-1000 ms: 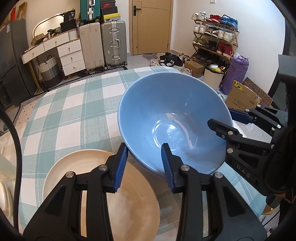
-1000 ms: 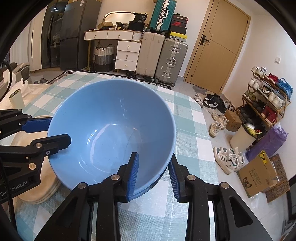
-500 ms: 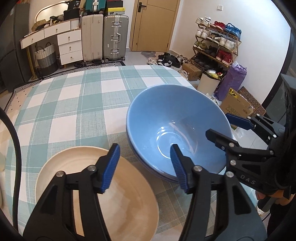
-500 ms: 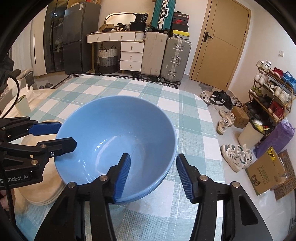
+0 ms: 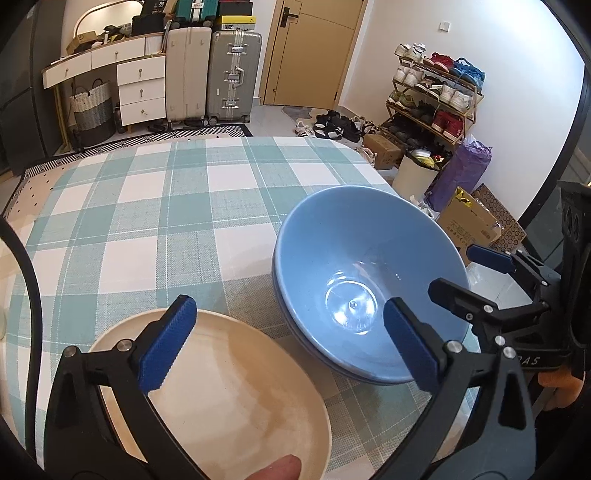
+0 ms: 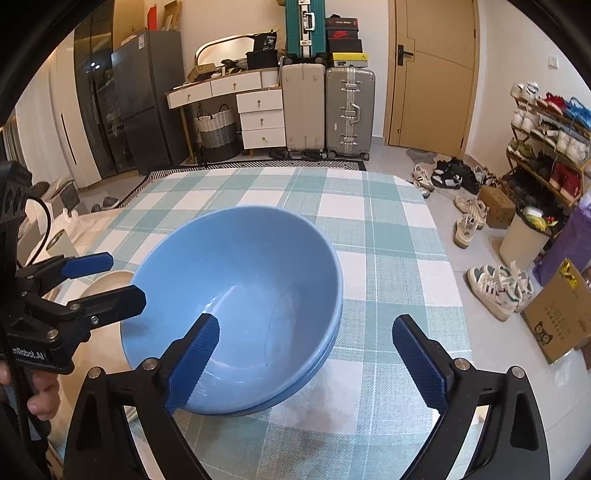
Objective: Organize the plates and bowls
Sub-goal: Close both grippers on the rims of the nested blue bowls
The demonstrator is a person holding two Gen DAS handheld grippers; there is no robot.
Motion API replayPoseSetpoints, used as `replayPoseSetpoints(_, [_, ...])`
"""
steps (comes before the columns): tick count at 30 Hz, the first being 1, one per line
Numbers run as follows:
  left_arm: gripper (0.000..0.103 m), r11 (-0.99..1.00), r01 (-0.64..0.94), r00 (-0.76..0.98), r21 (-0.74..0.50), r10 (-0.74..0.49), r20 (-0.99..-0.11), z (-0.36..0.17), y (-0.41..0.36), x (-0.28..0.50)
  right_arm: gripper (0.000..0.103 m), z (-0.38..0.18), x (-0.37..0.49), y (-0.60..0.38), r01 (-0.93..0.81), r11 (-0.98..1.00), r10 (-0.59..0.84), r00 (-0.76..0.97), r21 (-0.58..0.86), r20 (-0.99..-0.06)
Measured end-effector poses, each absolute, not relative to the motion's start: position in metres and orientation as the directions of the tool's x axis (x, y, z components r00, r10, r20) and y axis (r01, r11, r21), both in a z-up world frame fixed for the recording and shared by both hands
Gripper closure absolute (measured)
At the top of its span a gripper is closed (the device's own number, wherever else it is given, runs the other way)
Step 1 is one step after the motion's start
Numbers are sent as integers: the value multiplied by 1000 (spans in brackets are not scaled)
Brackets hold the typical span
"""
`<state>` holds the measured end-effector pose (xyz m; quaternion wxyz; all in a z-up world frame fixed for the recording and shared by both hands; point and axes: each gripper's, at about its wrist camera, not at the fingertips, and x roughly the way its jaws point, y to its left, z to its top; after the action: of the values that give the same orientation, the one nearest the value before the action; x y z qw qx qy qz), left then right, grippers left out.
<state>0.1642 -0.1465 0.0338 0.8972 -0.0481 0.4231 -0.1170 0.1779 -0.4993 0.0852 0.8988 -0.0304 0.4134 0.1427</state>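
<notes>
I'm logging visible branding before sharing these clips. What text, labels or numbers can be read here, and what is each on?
"nRobot.AI", cut off at its start: on the left tool's body, right wrist view.
"DAS", first letter partly hidden: on the right tool's body, left wrist view.
"36": on a black box on the dresser.
Print on the cardboard box and shoe boxes: too small to read.

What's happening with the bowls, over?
Left gripper and right gripper opening, nothing pinched. Blue bowl nested in another blue one on the table. Cream plates beside it. Nothing in the way.
</notes>
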Motion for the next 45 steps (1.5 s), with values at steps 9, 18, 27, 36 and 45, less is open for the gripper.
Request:
replayPoseSetpoints(9, [2, 960, 155, 572, -233, -280, -771, 16, -148, 183, 6, 72, 190, -513, -235, 957, 278, 582, 170, -764])
replayPoseSetpoints(18, [3, 947, 124, 534, -295, -314, -785, -6, -143, 199, 7, 58, 198, -518, -226, 938, 347, 552, 264, -758])
replayPoseSetpoints(27, [36, 931, 164, 500, -327, -364, -786, -15, -152, 206, 35, 51, 200, -512, -251, 922, 386, 523, 295, -760])
replayPoseSetpoints(36, [63, 934, 189, 499, -303, -357, -789, -13, -162, 203, 56, 57, 196, -509, -263, 930, 363, 544, 258, -757])
replayPoseSetpoints(45, [65, 945, 190, 523, -265, -326, -787, -6, -164, 195, 60, 58, 191, -510, -267, 937, 342, 556, 226, -758])
